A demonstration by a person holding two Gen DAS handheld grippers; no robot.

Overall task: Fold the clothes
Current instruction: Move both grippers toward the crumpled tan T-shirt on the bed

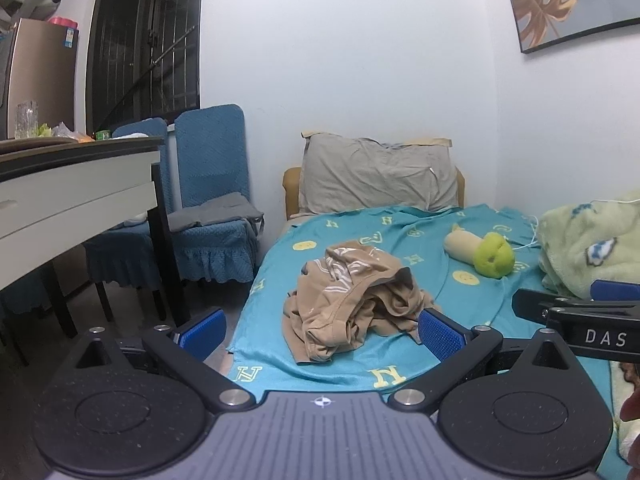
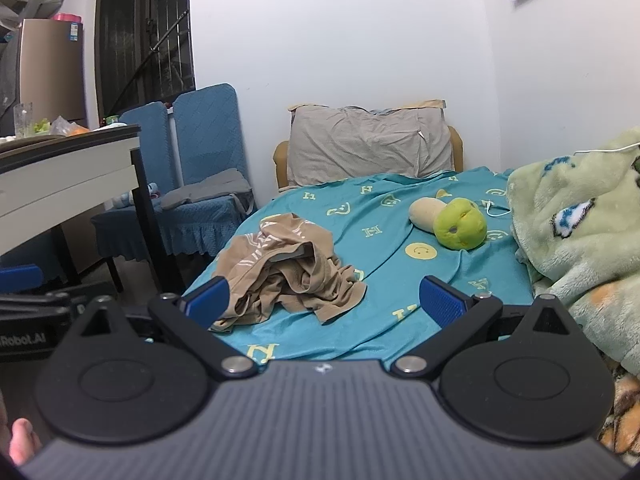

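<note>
Teal bedsheet (image 1: 360,364) holds one crumpled tan garment (image 1: 352,300), both claws (image 1: 320,330) (image 2: 324,298) spread apart

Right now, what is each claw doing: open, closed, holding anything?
Left claw: open, holding nothing, short of the tan garment.
Right claw: open, holding nothing.

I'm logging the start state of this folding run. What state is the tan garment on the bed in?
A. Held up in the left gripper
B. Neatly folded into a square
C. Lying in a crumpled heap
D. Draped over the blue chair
C: the tan garment lies bunched in a heap on the teal sheet, while the left gripper and right gripper are both open and hold nothing.
</note>
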